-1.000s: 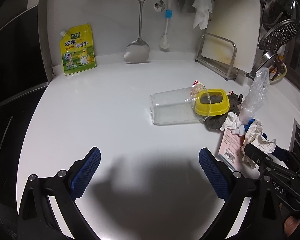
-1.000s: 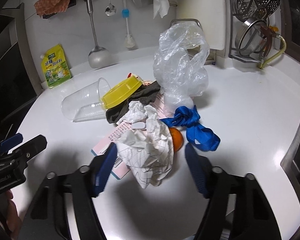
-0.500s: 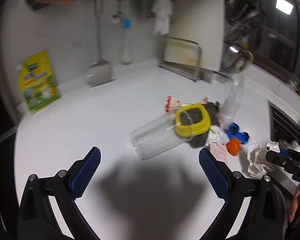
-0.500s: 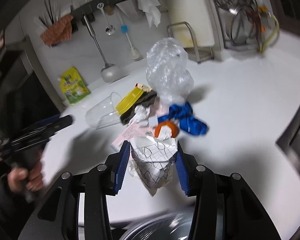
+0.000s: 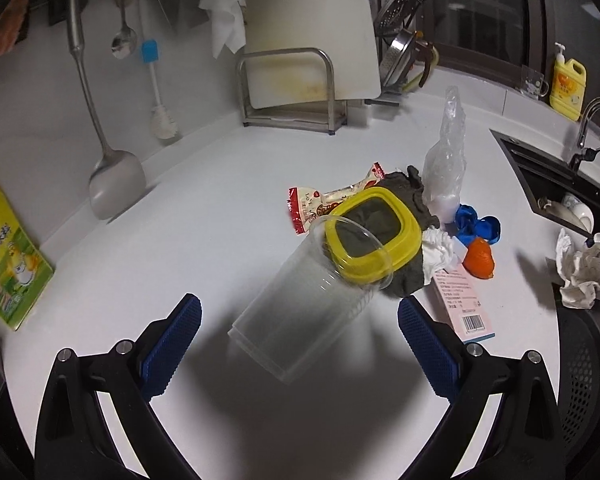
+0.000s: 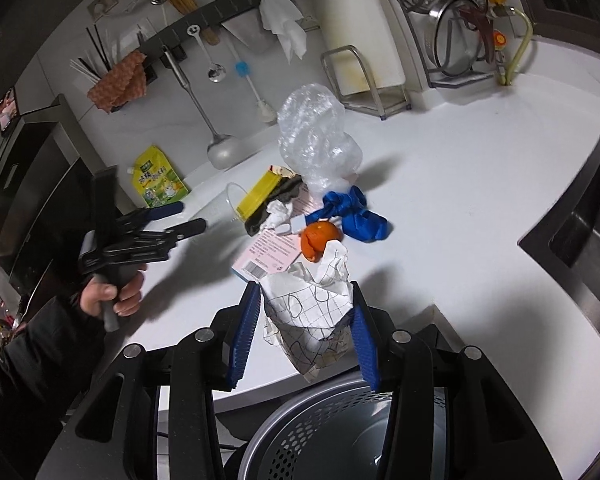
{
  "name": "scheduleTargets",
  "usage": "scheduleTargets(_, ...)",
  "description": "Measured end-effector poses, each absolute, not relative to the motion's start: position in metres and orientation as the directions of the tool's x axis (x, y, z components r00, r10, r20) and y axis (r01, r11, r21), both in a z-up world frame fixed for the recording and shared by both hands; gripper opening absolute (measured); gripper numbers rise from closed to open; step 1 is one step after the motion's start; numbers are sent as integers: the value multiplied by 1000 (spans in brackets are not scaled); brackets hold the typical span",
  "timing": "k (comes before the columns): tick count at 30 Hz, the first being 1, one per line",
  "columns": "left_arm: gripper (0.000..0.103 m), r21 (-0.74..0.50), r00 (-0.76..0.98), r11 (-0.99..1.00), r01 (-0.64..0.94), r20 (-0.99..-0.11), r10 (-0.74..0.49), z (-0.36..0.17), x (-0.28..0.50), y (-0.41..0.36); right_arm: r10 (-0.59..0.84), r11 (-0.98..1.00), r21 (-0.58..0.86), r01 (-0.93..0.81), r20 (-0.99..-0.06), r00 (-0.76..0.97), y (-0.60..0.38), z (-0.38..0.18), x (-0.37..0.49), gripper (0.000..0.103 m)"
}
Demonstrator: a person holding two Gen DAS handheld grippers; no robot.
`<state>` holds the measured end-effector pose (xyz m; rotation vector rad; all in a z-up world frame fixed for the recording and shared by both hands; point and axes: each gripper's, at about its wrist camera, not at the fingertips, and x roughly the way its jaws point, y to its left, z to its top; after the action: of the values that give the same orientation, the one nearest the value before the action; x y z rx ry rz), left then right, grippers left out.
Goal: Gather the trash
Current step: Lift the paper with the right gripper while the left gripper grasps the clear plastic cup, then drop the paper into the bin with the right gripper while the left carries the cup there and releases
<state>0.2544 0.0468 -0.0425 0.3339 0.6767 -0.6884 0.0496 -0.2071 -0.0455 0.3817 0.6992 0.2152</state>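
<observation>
Above the mesh bin (image 6: 320,432), the right gripper (image 6: 306,332) now clamps the crumpled paper (image 6: 312,312), lifted off the counter (image 6: 440,208); the left gripper (image 5: 300,340) gapes empty.

A ladle (image 5: 114,168), spoon (image 5: 123,40) and brush (image 5: 156,92) hang above the white worktop (image 5: 204,184); a cutting board (image 5: 308,32) stands racked, a yellow pouch (image 5: 8,256) leaning nearby.
</observation>
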Motion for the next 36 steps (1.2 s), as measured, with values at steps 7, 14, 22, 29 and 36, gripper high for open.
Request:
scheduleTargets(7, 97, 68, 517, 678, 732, -703, -487, -53, 270, 35, 337, 900, 431, -73, -577, 744, -204, -46, 46, 43)
scheduleTargets(14, 97, 59, 474, 666, 744, -748, -464, -70, 282, 24, 351, 896, 437, -82, -580, 735, -200, -48, 48, 43)
scheduleTargets(22, 82, 32, 472, 673, 739, -738, -483, -69, 280, 25, 358, 891, 446, -80, -583, 730, -200, -52, 48, 43)
scheduleTargets(29, 69, 2, 491, 709, 705, -724, -486, -64, 264, 29, 356, 891, 447, -77, -582, 731, -198, -54, 45, 43)
scheduleTargets(36, 67, 6, 551, 762, 648, -694, -463, -51, 226, 36, 352, 885, 461, -61, -579, 735, -203, -58, 32, 43)
